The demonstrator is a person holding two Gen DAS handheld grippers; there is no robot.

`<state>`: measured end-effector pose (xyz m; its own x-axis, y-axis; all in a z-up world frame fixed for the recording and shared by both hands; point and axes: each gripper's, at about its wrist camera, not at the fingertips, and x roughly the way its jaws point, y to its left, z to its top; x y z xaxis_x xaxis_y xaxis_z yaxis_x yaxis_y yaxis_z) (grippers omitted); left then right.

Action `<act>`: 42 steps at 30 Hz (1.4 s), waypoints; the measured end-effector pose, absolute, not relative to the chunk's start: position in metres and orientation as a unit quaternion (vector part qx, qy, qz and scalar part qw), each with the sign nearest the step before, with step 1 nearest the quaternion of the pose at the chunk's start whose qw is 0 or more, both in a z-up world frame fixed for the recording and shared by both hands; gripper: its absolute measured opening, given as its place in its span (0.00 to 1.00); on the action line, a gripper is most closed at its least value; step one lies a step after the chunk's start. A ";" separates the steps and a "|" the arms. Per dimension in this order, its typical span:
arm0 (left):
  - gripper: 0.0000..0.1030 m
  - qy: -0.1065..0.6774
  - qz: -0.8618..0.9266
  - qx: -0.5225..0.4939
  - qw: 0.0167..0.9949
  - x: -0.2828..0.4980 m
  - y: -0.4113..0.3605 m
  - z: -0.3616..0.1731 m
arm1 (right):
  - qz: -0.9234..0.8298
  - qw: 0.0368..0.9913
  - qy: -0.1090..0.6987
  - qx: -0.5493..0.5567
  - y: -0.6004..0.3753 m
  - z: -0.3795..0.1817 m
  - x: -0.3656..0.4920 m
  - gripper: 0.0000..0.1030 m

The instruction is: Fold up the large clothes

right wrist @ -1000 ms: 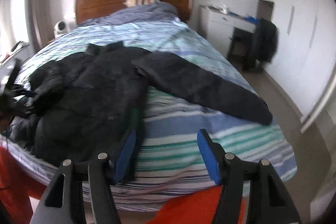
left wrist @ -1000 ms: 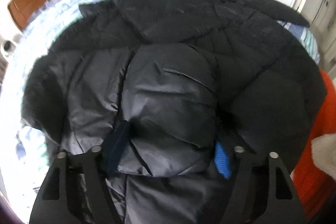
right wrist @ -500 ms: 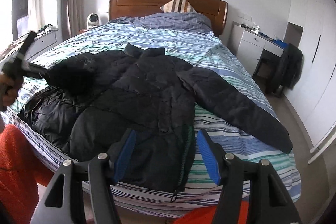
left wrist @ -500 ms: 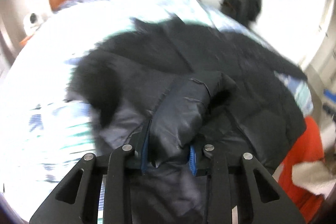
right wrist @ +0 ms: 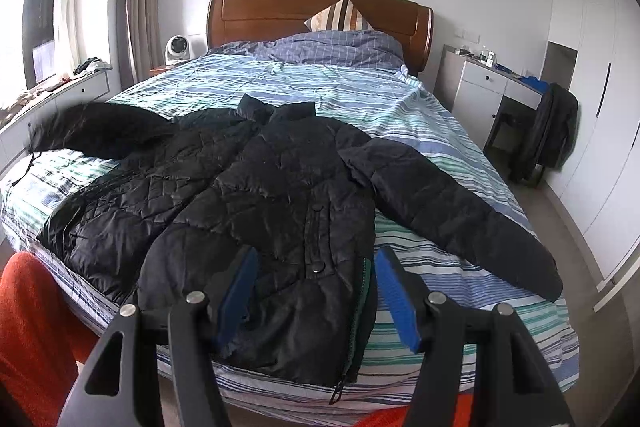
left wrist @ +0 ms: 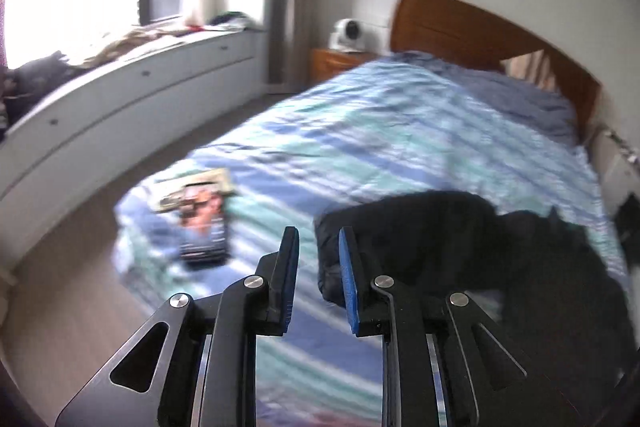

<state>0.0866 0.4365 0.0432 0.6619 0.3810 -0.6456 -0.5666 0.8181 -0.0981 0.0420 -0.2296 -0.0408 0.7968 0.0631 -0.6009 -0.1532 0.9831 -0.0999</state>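
sleeve [right wrist: 92,131] dropped, left jaws empty, right gripper [right wrist: 316,299] apart.

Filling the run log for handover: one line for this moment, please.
left tool: jaws just closing, nothing between | right tool: open over jacket hem | jacket unfolded on bed

Black jacket [right wrist: 280,195]; blue-green striped bedspread [right wrist: 400,99]; brown headboard [right wrist: 280,11]

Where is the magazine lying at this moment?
In the left wrist view the magazine lies on the striped bedspread, near the corner of the bed on the window side, left of the black jacket's sleeve and apart from it.
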 end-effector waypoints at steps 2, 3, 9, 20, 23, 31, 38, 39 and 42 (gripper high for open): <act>0.45 0.328 0.263 -0.144 0.896 0.079 0.430 0.033 | 0.052 0.943 0.321 -0.064 -0.235 -0.045 0.046 0.60; 0.55 0.333 0.261 -0.140 0.895 0.078 0.421 0.027 | 0.049 0.942 0.327 -0.060 -0.238 -0.047 0.049 0.61; 0.74 0.412 0.118 -0.136 0.893 0.098 0.328 -0.032 | 0.044 0.918 0.394 -0.008 -0.273 -0.074 0.074 0.81; 0.83 0.533 -0.080 -0.150 0.829 0.151 0.180 -0.144 | 0.113 0.851 0.501 0.109 -0.298 -0.149 0.102 0.81; 0.79 0.525 -0.078 -0.131 0.837 0.149 0.173 -0.146 | 0.126 0.845 0.505 0.122 -0.294 -0.158 0.105 0.81; 0.31 0.527 -0.103 -0.122 0.835 0.138 0.157 -0.147 | 0.146 0.844 0.499 0.129 -0.290 -0.154 0.108 0.29; 0.30 0.528 -0.113 -0.093 0.837 0.126 0.144 -0.142 | 0.138 0.850 0.498 0.103 -0.294 -0.145 0.097 0.26; 0.30 0.527 -0.114 -0.089 0.837 0.122 0.142 -0.143 | 0.135 0.851 0.497 0.102 -0.295 -0.146 0.097 0.26; 0.35 0.521 -0.100 -0.071 0.845 0.122 0.137 -0.142 | 0.125 0.856 0.493 0.093 -0.293 -0.147 0.101 0.31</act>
